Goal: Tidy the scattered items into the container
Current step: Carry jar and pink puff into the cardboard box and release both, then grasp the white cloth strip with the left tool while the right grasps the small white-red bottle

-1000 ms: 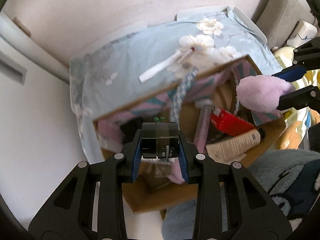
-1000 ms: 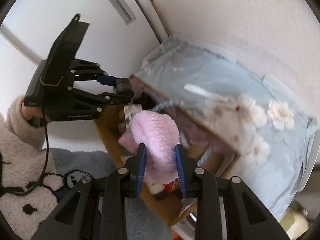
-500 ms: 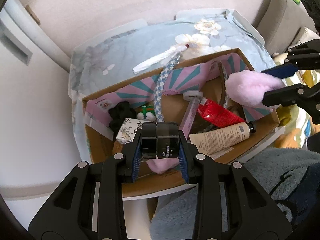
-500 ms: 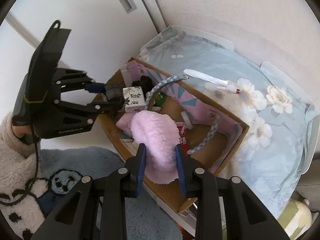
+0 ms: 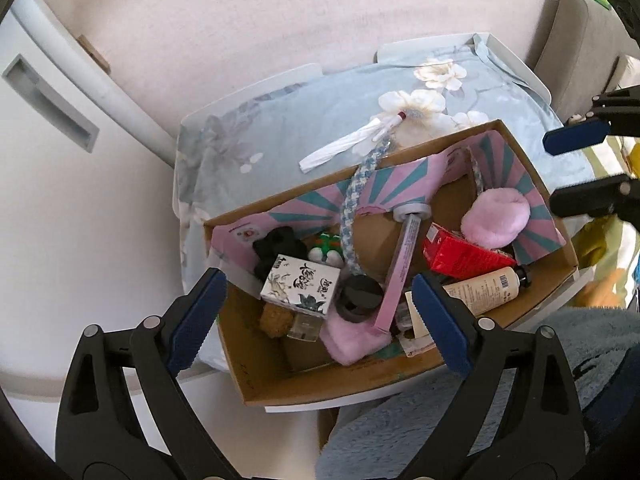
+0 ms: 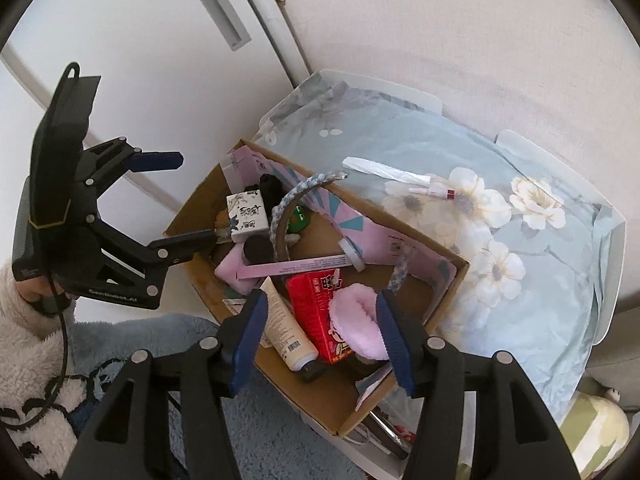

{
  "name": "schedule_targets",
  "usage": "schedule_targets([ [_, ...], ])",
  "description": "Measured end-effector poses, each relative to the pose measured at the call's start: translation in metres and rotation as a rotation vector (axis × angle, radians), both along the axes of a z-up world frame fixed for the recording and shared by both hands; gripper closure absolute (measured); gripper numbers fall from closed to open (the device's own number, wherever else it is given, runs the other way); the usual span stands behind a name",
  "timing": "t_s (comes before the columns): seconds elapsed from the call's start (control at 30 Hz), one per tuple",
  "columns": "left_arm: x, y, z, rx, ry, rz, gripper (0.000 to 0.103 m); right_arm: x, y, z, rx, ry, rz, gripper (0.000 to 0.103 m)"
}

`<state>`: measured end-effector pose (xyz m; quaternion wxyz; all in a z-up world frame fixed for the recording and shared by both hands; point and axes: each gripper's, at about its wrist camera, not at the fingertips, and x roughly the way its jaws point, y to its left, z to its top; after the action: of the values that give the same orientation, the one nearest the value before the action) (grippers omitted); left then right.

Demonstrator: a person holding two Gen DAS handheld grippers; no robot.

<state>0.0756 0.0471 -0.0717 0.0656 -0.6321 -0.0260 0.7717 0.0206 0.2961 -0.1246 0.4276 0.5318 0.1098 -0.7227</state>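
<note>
The cardboard box [image 5: 260,376] [image 6: 448,264] sits on the table and holds many items. A round black jar [image 5: 360,294] [image 6: 258,250] lies inside beside a white printed carton [image 5: 300,284] [image 6: 248,214]. A pink fluffy puff [image 5: 496,220] [image 6: 358,322] rests at the box's right end on a red carton [image 5: 460,256] [image 6: 316,312]. My left gripper [image 5: 320,320] [image 6: 192,196] is open and empty above the box's left end. My right gripper [image 6: 324,340] [image 5: 576,172] is open and empty over the puff. A white wrapped stick [image 5: 352,144] [image 6: 400,178] lies on the cloth outside the box.
The box also holds a cream tube [image 5: 484,290], a pink tube [image 5: 400,272], a braided headband [image 5: 352,208] and a black hair tie [image 5: 276,248]. A blue floral cloth [image 5: 248,136] covers the table. A white door [image 6: 120,60] and wall stand behind.
Both grippers opened. The left let go of the black jar and the right let go of the pink puff; both items now lie in the box. Both grippers rose back.
</note>
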Motion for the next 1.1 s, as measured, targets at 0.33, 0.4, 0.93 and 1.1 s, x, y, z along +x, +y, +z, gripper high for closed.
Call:
schedule_targets([
  [0.33,-0.042,-0.027,0.008,0.015,0.063,-0.073,0.009,-0.029,0.031,0.014,-0.045,0.017,-0.090,0.051],
  [0.4,-0.063,-0.037,0.014,0.041,0.111,-0.100,0.009,-0.038,0.031,0.022,-0.041,0.061,-0.081,0.051],
  [0.93,-0.185,0.000,-0.113,0.058,0.067,-0.547,0.009,-0.144,-0.028,-0.016,0.092,0.157,0.138,0.051],
  [1.1,-0.187,0.012,-0.158,0.169,0.025,-0.633,0.012,-0.163,-0.048,-0.067,0.160,0.144,0.255,0.051],
])
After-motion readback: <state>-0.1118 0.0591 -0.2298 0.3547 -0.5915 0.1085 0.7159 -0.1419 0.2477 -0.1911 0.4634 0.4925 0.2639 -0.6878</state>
